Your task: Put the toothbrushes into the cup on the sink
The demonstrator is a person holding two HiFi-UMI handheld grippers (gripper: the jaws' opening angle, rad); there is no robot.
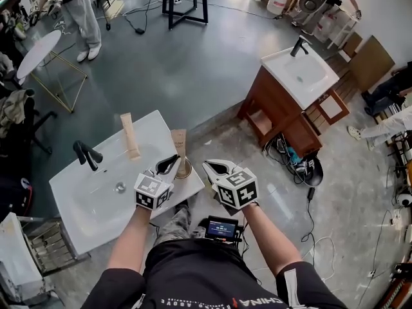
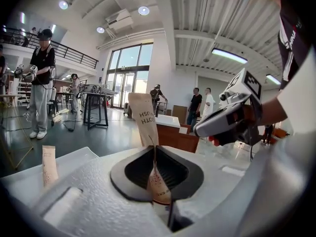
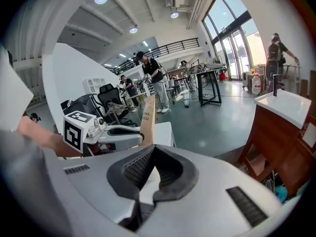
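A kraft-paper toothbrush package stands upright with its lower end in the brown cup, near the right front corner of the white sink. My left gripper is shut on this package, pinching the thin paper at its tips. A second toothbrush package lies flat on the sink's back rim. My right gripper hovers just right of the cup, shut, holding nothing. The right gripper view shows the held package and the left gripper ahead.
A black faucet stands at the sink's left side. A second sink on a wooden cabinet is at the back right, with cables on the floor beside it. A person stands at the far left.
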